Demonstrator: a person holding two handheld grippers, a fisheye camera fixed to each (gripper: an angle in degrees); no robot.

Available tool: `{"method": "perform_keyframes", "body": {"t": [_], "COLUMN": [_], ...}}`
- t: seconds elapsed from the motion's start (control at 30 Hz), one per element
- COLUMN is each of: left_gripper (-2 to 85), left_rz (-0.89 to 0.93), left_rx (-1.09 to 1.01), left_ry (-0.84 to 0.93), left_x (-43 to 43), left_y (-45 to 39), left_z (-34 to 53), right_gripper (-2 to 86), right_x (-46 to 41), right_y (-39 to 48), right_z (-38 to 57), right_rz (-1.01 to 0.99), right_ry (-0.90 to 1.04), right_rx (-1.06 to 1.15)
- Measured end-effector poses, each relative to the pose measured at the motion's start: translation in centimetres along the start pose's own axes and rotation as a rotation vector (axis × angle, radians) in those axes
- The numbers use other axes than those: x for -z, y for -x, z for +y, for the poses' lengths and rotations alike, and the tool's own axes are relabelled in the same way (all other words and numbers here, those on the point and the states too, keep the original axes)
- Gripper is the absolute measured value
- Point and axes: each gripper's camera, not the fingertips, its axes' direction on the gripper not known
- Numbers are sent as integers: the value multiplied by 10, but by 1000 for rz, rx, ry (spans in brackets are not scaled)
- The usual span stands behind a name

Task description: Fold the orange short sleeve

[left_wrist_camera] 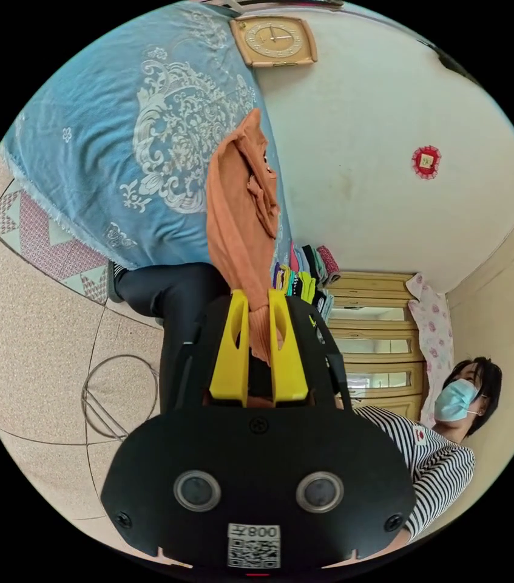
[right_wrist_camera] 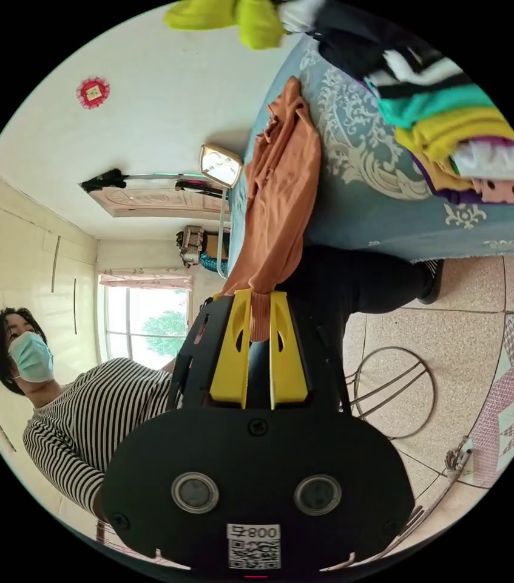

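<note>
Orange short sleeve [left_wrist_camera: 241,212] bunched, edges hidden inside both tongs [left_wrist_camera: 259,297] [right_wrist_camera: 260,299]

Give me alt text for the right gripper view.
The right gripper's yellow fingers pinch the orange short sleeve, which stretches to a blue patterned cloth. A stack of folded clothes rests on the cloth.

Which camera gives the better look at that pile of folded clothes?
The right gripper view: the pile of clothes lies large and close on the blue cloth. The left gripper view shows the pile small, partly behind the orange shirt.
</note>
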Motion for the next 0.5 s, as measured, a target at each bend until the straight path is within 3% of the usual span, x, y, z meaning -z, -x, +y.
{"method": "perform_keyframes", "body": {"t": [0.5], "left_gripper": [61], "left_rz": [261], "left_rx": [-365], "left_ry": [-126], "left_x": [49], "left_y": [-114], "left_z": [-20], "right_gripper": [30], "right_x": [52], "right_y": [174], "right_z": [15], "right_rz": [-22], "right_ry": [-109], "right_rx": [442]}}
